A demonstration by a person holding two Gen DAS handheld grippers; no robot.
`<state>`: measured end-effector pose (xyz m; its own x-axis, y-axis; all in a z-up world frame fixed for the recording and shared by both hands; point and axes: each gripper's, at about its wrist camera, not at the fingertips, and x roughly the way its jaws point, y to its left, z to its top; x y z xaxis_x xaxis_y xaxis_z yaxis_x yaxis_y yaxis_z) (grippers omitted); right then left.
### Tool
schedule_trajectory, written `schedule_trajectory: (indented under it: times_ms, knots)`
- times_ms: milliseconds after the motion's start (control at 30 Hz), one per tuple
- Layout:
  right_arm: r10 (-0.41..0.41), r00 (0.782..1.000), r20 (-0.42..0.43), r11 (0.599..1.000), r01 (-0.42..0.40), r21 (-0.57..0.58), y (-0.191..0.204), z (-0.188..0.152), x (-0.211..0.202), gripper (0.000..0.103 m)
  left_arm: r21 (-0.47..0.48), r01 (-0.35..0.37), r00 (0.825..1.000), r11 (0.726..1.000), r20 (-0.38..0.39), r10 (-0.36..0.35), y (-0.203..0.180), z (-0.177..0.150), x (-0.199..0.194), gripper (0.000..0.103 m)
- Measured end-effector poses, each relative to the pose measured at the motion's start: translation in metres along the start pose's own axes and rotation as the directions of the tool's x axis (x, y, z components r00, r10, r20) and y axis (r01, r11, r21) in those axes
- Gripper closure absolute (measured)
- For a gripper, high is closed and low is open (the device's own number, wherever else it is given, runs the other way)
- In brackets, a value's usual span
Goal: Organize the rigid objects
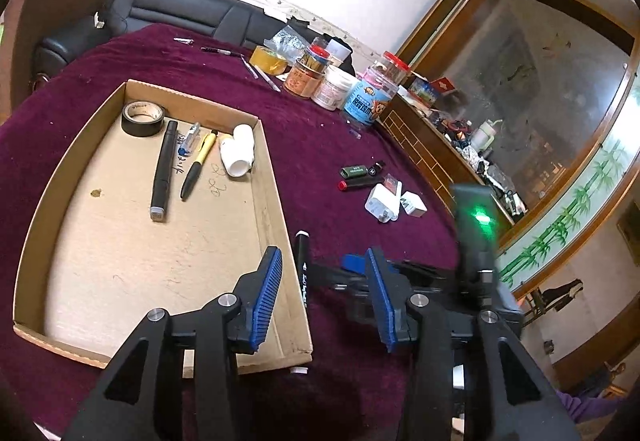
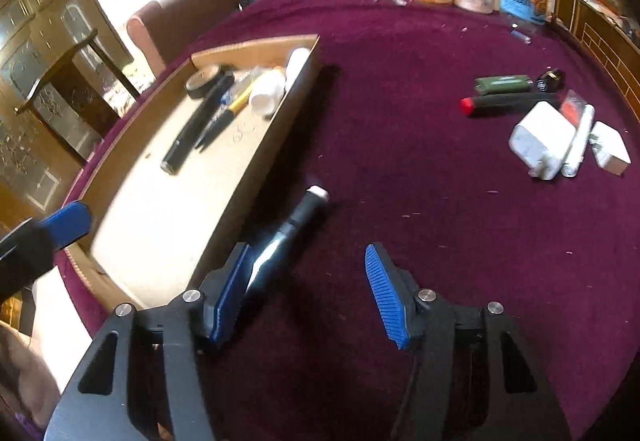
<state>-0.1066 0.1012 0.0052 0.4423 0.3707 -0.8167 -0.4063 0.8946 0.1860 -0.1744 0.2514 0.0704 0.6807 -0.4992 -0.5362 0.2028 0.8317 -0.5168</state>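
My right gripper (image 2: 306,289) stands open, its ribbed blue pads bare; a smooth black cylindrical marker (image 2: 280,241) lies on fuzzy maroon cloth (image 2: 440,221) against its left finger. My left gripper (image 1: 324,297) is open too, straddling the shallow cardboard tray's (image 1: 280,225) near wall.

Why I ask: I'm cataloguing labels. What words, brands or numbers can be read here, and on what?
Nothing is clear enough to quote.
Blue-labelled jar: large white characters, too blurred.
Black marker beside the box: white script on the barrel, too small.
Cardboard box floor: handwritten scribbles, illegible.
Black tape roll: print on the inner core, too small.
Green case: a pale line of print, too small.
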Motion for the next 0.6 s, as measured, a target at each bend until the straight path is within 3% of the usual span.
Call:
schedule_trajectory:
  times_ms: [67, 100, 167, 200, 233, 267, 300, 367, 467, 600]
  knots:
    - [-0.05, 0.999, -0.021, 0.998, 0.049, -0.039, 0.013, 0.001, 0.012, 0.041, 0.004, -0.002, 1.0, 1.0, -0.001, 0.002, -0.002, 0.0, -0.001, 0.065]
    - [-0.111, 0.994, -0.001, 0.989, 0.11, -0.099, 0.025, -0.002, 0.013, 0.044, 0.005, -0.005, 1.0, 1.0, -0.001, 0.005, -0.003, 0.001, -0.001, 0.065]
    - [-0.11, 0.994, 0.007, 0.984, 0.11, -0.137, 0.034, -0.004, 0.01, 0.062, 0.014, -0.009, 1.0, 1.0, -0.001, 0.009, -0.006, 0.002, -0.001, 0.061]
    - [-0.107, 0.994, -0.015, 0.982, 0.103, -0.161, 0.034, -0.004, 0.01, 0.063, 0.018, -0.012, 1.0, 1.0, -0.002, 0.012, -0.007, 0.003, 0.0, 0.06]
    - [-0.107, 0.994, -0.023, 0.979, 0.101, -0.177, 0.032, -0.005, 0.008, 0.07, 0.023, -0.016, 1.0, 1.0, -0.007, 0.016, -0.01, 0.005, 0.001, 0.06]
    - [-0.136, 0.99, -0.025, 0.972, 0.128, -0.196, 0.028, -0.007, 0.006, 0.082, 0.033, -0.018, 1.0, 0.999, -0.012, 0.019, -0.013, 0.008, 0.003, 0.06]
    - [-0.161, 0.987, -0.012, 0.967, 0.155, -0.204, 0.02, -0.01, 0.001, 0.086, 0.042, -0.018, 1.0, 0.999, -0.015, 0.019, -0.016, 0.009, 0.004, 0.06]
    - [-0.189, 0.982, -0.003, 0.969, 0.186, -0.161, -0.011, -0.016, -0.012, 0.089, 0.077, -0.019, 0.999, 0.997, -0.03, 0.022, -0.026, 0.017, 0.01, 0.06]
    - [-0.209, 0.978, -0.001, 0.978, 0.209, -0.022, -0.072, -0.024, -0.031, 0.09, 0.135, -0.027, 0.997, 0.991, -0.068, 0.037, -0.044, 0.033, 0.033, 0.049]
    - [-0.251, 0.968, 0.025, 0.96, 0.245, 0.137, -0.143, -0.033, -0.054, 0.09, 0.23, -0.025, 0.988, 0.973, -0.14, 0.058, -0.074, 0.06, 0.098, 0.046]
